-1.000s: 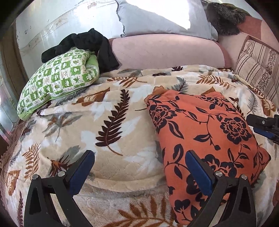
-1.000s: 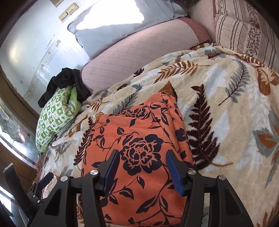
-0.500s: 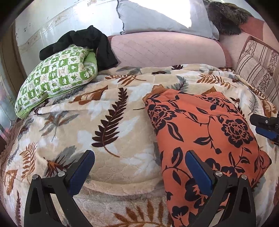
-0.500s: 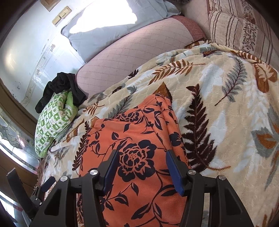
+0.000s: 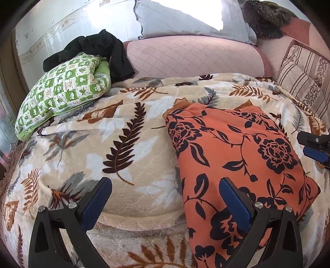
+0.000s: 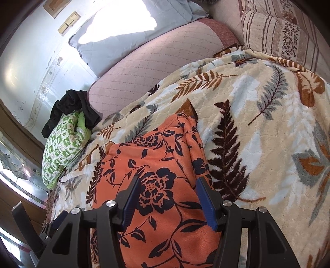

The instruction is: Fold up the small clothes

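An orange garment with black flowers [image 5: 237,156] lies folded flat on the leaf-print blanket [image 5: 127,148]; it also shows in the right wrist view [image 6: 163,185]. My left gripper [image 5: 165,198] is open and empty, low over the blanket, its right finger over the garment's near left edge. My right gripper [image 6: 167,200] is open and empty above the garment's near part; its tip shows at the right edge of the left wrist view [image 5: 315,146].
A green-and-white patterned bundle [image 5: 61,92] with a black garment [image 5: 103,49] on it lies at the back left. A pink bolster [image 5: 193,55], a grey pillow [image 5: 185,18] and a striped cushion [image 5: 305,82] line the back and right.
Both grippers have drawn back slightly toward me from the orange garment and stay open. The garment has not moved.
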The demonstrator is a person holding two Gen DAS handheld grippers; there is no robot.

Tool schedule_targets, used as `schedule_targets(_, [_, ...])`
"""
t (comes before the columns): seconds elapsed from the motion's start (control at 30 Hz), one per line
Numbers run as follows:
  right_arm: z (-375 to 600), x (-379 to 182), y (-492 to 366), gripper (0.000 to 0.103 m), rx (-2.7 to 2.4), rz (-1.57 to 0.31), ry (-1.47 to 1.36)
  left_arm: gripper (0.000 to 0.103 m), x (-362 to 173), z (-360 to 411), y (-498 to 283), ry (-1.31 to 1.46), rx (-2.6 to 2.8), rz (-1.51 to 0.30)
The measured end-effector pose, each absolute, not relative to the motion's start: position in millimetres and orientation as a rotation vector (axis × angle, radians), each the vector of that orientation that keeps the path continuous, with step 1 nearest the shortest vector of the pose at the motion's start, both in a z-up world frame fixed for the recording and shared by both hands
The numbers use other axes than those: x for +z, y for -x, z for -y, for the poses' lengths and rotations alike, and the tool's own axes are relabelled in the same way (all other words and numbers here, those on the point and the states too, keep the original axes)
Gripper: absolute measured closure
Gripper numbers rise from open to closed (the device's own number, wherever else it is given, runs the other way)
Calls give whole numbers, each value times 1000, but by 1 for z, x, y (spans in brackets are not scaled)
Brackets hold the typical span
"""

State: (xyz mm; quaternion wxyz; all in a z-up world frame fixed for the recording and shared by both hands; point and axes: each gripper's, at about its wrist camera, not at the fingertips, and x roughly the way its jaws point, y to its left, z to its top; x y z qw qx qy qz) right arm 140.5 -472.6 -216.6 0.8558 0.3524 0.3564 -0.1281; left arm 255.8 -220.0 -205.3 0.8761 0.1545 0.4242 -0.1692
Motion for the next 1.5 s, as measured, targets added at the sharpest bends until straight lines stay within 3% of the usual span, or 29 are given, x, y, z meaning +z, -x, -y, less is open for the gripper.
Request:
schedule_targets(0.5, [495,-221,-145,42,-250,-750,-770,0,-195,231,-279,-277,-432,-902])
schedule_targets(0.6, [499,-223,-144,34,-260,-750,-751,0,-194,237,-277,-292,-446,-895])
schedule_targets(0.77, [510,-226,-137,32,-263,-733,-790,0,-205,242,-278,-322,-424,-912])
schedule_targets(1.5, [507,-236,-148,31,-237,-754,-781,0,-214,233,-288,-303,-397,-949])
